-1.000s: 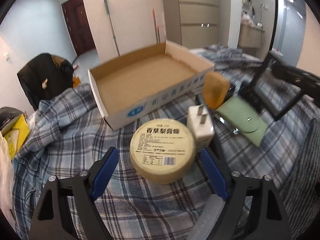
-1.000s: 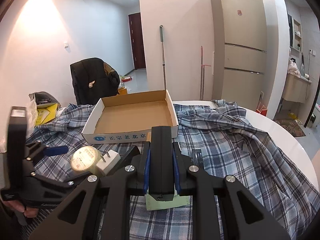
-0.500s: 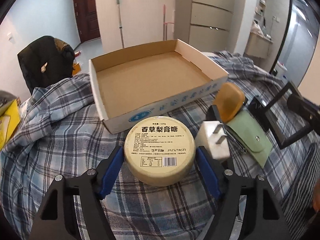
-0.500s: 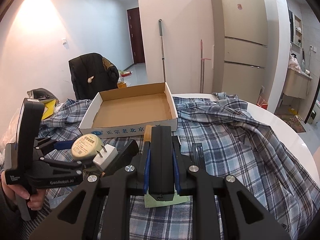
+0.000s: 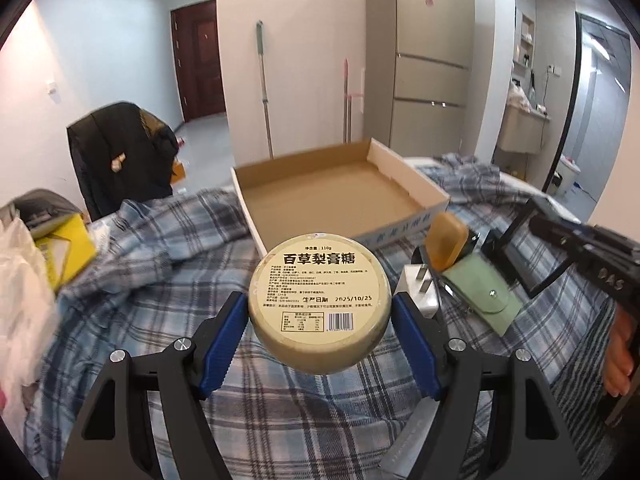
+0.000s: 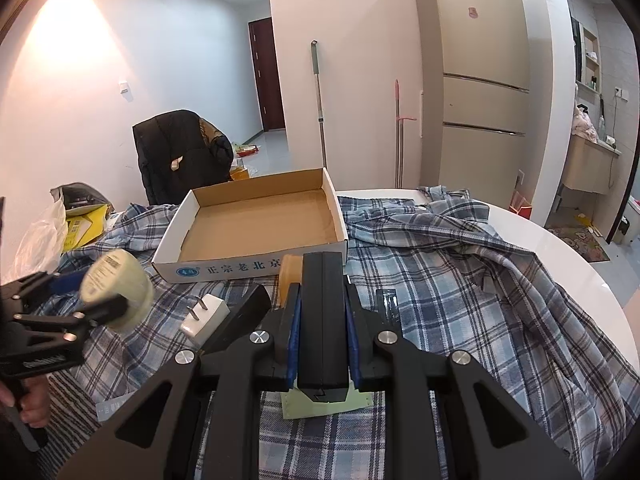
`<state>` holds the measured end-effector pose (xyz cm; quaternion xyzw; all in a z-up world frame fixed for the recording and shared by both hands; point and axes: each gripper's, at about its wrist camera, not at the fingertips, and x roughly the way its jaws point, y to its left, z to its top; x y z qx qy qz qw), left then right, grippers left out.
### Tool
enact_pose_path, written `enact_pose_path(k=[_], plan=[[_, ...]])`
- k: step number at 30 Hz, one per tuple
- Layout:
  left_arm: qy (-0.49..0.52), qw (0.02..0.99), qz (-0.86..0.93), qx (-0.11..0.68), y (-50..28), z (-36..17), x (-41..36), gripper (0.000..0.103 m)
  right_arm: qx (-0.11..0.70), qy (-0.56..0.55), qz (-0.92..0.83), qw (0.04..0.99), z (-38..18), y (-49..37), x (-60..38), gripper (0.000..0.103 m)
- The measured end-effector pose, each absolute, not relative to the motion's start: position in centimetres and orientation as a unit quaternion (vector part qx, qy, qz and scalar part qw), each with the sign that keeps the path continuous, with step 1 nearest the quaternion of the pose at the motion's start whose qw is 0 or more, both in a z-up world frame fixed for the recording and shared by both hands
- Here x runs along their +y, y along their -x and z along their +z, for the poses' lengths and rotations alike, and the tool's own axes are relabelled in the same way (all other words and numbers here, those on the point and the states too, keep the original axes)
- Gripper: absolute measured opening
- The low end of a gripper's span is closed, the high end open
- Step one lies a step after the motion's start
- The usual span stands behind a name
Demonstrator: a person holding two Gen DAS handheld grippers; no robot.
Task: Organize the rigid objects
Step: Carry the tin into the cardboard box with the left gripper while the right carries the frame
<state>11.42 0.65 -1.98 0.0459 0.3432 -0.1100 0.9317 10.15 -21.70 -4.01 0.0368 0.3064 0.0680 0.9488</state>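
My left gripper (image 5: 319, 330) is shut on a round cream tin (image 5: 319, 300) with a printed label and holds it lifted above the plaid cloth, in front of the open cardboard box (image 5: 340, 196). The tin also shows in the right wrist view (image 6: 118, 288). My right gripper (image 6: 322, 332) is shut on a black rectangular block (image 6: 322, 316), above a green pouch (image 6: 326, 402). On the cloth lie a white plug adapter (image 5: 420, 292), an amber soap-like bar (image 5: 446, 246) and the green pouch (image 5: 484, 298). The box (image 6: 256, 240) is empty.
A plaid shirt (image 6: 460, 280) covers a round white table (image 6: 580, 264). A black flat object (image 6: 240, 318) lies by the adapter (image 6: 204, 318). A chair with a black jacket (image 6: 180, 152) stands behind. Bags (image 5: 48, 248) sit at the left.
My left gripper closed on the round tin and lifted it off the cloth, toward the box. My right gripper kept still, holding the black block.
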Motion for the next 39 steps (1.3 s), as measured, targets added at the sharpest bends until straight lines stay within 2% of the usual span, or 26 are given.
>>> enact_pose_path(k=[6, 14, 21, 27, 29, 32, 34, 36, 39], plan=[[-0.047, 0.952, -0.097, 0.288, -9.4, 2.1, 1.6, 0.076, 0.292, -0.043, 0.066, 0.953, -1.7, -9.9, -22.3, 0.018], [-0.014, 0.966, -0.077, 0.247, -9.8, 7.6, 2.6, 0.076, 0.249, -0.036, 0.07, 0.965, 4.7, -10.7, -23.1, 0.018], [0.001, 0.966, -0.061, 0.252, -14.6, 11.2, 2.0, 0.075, 0.215, -0.022, 0.081, 0.973, 9.5, -14.7, -22.1, 0.018], [0.02, 0.964, -0.058, 0.258, -21.2, 11.2, 1.2, 0.075, 0.245, -0.022, 0.089, 0.965, 8.7, -22.2, -20.3, 0.018], [0.013, 0.965, -0.053, 0.256, -23.8, 10.6, 0.7, 0.066, 0.252, -0.026, 0.086, 0.963, 7.9, -24.6, -19.8, 0.018], [0.004, 0.964, -0.045, 0.263, -27.3, 9.2, 0.1, 0.065, 0.267, -0.03, 0.089, 0.959, 6.3, -28.5, -18.8, 0.018], [0.008, 0.958, -0.054, 0.281, -29.4, 7.7, 0.1, 0.055, 0.277, -0.031, 0.097, 0.955, 5.2, -30.3, -18.1, 0.018], [0.011, 0.944, -0.061, 0.325, -31.5, 5.2, 0.2, 0.033, 0.301, -0.023, 0.096, 0.948, 3.5, -31.8, -17.1, 0.018], [0.037, 0.925, -0.073, 0.37, -33.4, 1.8, 1.0, 0.032, 0.341, -0.031, 0.111, 0.933, 0.4, -32.6, -16.5, 0.018]])
